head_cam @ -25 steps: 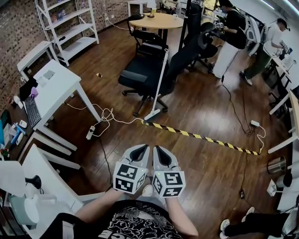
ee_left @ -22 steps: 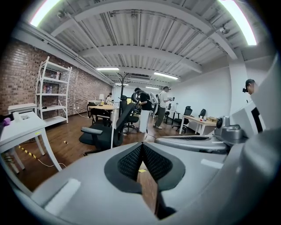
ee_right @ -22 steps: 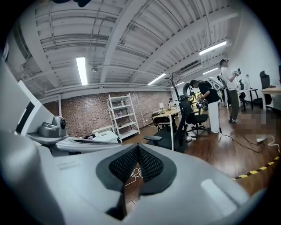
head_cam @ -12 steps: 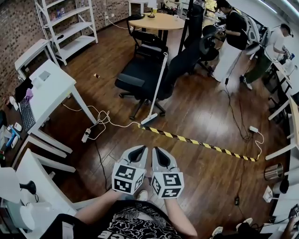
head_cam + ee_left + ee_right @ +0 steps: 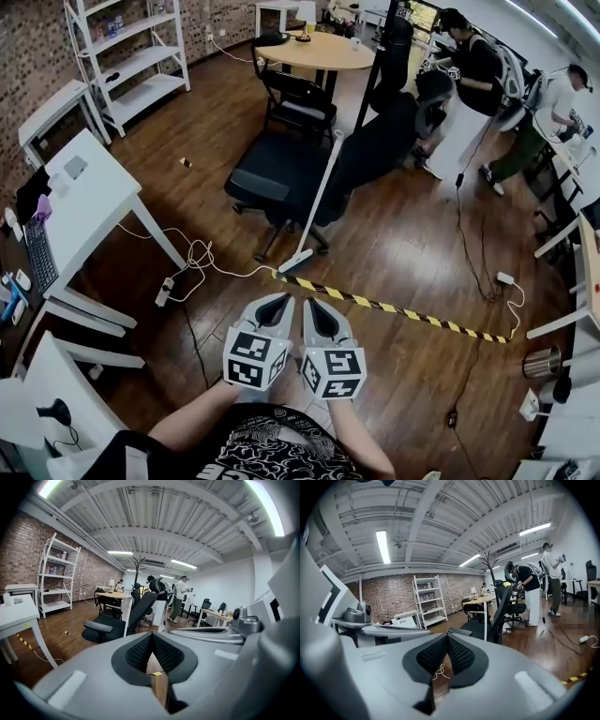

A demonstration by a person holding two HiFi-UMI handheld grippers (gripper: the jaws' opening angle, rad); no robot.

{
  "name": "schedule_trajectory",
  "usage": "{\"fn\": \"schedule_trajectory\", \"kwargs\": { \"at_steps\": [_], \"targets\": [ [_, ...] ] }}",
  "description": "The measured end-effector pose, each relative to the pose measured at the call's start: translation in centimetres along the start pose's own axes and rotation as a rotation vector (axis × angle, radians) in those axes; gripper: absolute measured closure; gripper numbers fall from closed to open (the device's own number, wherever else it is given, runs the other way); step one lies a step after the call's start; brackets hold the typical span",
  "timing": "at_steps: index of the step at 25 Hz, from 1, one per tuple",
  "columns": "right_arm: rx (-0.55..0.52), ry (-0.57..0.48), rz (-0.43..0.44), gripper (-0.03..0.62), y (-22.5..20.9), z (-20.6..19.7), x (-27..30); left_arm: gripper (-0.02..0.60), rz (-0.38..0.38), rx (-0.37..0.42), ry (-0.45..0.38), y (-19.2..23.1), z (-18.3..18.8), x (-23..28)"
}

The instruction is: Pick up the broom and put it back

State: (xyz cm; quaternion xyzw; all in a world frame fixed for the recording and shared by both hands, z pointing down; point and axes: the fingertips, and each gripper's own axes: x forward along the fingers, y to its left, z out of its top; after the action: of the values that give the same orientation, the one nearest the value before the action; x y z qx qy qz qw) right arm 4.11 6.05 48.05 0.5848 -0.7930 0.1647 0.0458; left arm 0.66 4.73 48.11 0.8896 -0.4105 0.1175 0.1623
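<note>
Beyond the grey, black-and-white-marked left claw [image 5: 279, 302] and right claw [image 5: 312, 303], yellow-and-black striped tape [image 5: 394, 307] crosses the dark brown plank floor [image 5: 403, 234]. Farther ahead are a white broom [image 5: 317, 197] and a black chair [image 5: 272, 173].

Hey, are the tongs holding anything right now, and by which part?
Nothing is held. The left tongs and right tongs are both shut and empty; the broom leans untouched against the black chair.

Broom [image 5: 317, 199]: white, leaning on the black office chair [image 5: 281, 169], head on the wood floor by the striped tape [image 5: 394, 307].
Left gripper [image 5: 278, 302]: just beside the right gripper [image 5: 312, 304], both pointing toward the broom, well apart from it.
White desk [image 5: 89, 202]: far left.
</note>
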Motion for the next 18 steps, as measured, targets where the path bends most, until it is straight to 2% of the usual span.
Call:
{"fn": "schedule_trajectory", "kwargs": {
  "at_steps": [10,18],
  "targets": [
    [-0.002,0.0,-0.019,0.594,-0.6,3.4,10.0,0.577,-0.014,-0.002,-0.006,7.8,4.1,5.3],
    [-0.014,-0.004,-0.027,0.591,-0.3,5.3,15.8,0.577,-0.018,-0.015,-0.018,12.8,6.1,7.7]
  ]
}}
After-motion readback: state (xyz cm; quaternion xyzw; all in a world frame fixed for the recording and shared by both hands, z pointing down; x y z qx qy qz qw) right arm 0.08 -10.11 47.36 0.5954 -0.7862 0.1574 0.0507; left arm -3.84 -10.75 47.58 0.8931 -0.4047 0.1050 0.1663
